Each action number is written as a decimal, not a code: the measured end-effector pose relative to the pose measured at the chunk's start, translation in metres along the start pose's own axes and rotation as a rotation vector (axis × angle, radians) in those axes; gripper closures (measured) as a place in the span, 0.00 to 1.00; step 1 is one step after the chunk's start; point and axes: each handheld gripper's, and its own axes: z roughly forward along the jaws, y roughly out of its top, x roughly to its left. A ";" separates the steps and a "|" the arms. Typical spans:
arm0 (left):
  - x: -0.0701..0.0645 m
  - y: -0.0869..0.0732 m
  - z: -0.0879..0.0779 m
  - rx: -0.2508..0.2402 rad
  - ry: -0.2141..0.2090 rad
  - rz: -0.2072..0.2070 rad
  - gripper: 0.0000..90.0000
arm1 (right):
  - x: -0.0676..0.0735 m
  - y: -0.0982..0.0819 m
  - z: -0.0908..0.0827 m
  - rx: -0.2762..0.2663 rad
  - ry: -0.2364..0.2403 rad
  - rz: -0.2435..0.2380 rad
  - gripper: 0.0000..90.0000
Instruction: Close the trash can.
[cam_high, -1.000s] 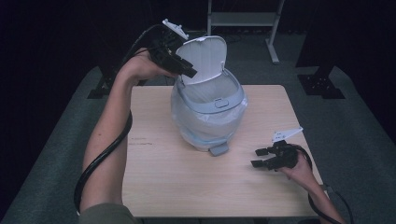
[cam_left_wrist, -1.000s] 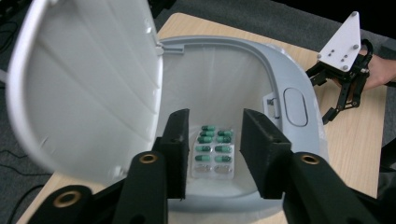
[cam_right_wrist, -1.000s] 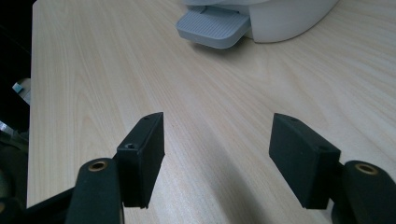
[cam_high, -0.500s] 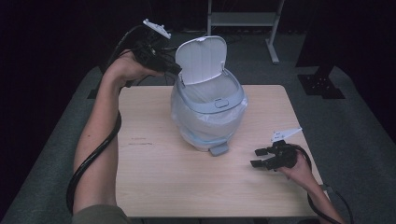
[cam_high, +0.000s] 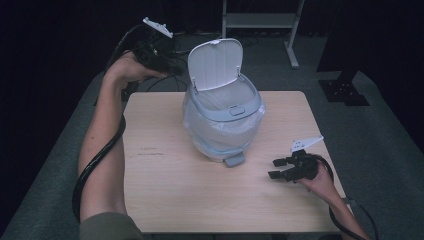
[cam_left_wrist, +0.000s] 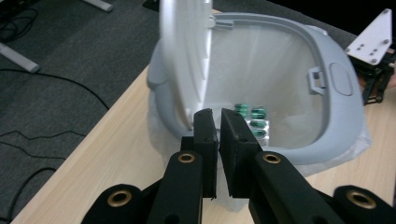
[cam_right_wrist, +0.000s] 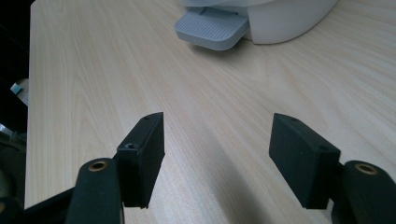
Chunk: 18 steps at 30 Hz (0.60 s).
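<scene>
High view, starting at the left: left gripper (cam_high: 176, 69) held off the far left corner of the desk (cam_high: 165, 190), just beside the raised lid (cam_high: 215, 62) and not touching it. Jaws just been closing, now pressed nearly together with nothing between them, as seen in the left gripper view (cam_left_wrist: 218, 114).

Toward the middle of the desk, nearer its far edge: one pedal bin (cam_high: 222, 125), lined with a clear bag (cam_high: 200, 127), lid standing upright on its hinge. Down in the bag, seen past the left jaws: one blister pack (cam_left_wrist: 252, 123) with green capsules, four of them countable, the rest hidden behind the jaws. At the bin's foot, facing the near edge: one grey pedal (cam_high: 234, 160).

Near the near right corner: right gripper (cam_high: 277, 168) low over the wood, jaws spread wide and empty, aimed toward the pedal in the right gripper view (cam_right_wrist: 217, 130).

Count in all: two grippers, one bin, one lid, one pedal, one pack.

Step in hand, by judgement: pack looks already dropped in, bin not yet shut. Next move likely to close it: tipping the lid forward from behind with the shut left jaws and bringing it down to the front latch, gently enough not to push the light bin along the desk.
</scene>
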 end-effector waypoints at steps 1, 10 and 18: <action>0.002 -0.001 0.000 -0.006 0.001 -0.004 0.94 | 0.000 0.000 0.000 0.000 0.000 0.000 0.38; 0.025 -0.009 0.004 -0.040 0.022 -0.041 0.94 | -0.002 0.000 0.000 0.000 -0.001 0.001 0.38; 0.039 -0.007 0.014 -0.076 0.025 -0.056 0.96 | -0.001 0.002 0.002 0.005 -0.003 -0.006 0.38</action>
